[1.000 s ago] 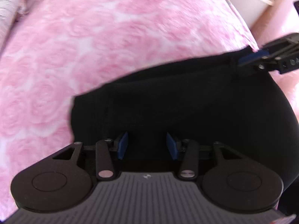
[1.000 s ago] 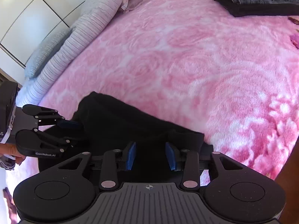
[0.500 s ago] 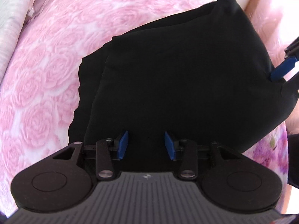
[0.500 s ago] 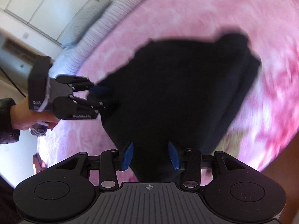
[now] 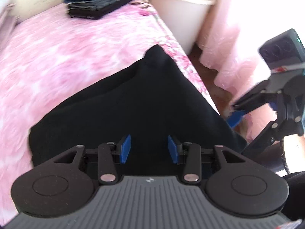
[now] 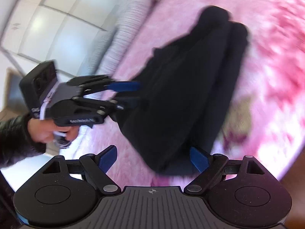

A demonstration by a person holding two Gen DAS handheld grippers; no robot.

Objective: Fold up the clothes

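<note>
A black garment [image 5: 137,103] lies folded in layers on the pink rose-patterned bedspread [image 5: 47,61], near the bed's right edge. My left gripper [image 5: 149,148] sits over its near edge, jaws part closed with thick black cloth filling the gap. In the right wrist view the left gripper [image 6: 131,95] grips that side edge of the black garment [image 6: 190,87]. My right gripper [image 6: 152,159] is opening its jaws wide. The garment's near corner lies between them, touching neither pad. The right gripper [image 5: 242,126] hangs just off the garment's right corner.
A stack of folded dark clothes and jeans [image 5: 99,2] sits at the far end of the bed. A white tub [image 5: 181,13] and a pink fluffy cover [image 5: 228,43] stand beside the bed over wooden floor [image 5: 205,66]. Striped pillows [image 6: 129,28] and a white wardrobe [image 6: 47,19] lie beyond. A hand [image 6: 49,131] holds the left gripper.
The garment got folded over and now lies flatter near the bed's edge. My right gripper's jaws spread wide and released the cloth. The left gripper kept its grip and swung round.
</note>
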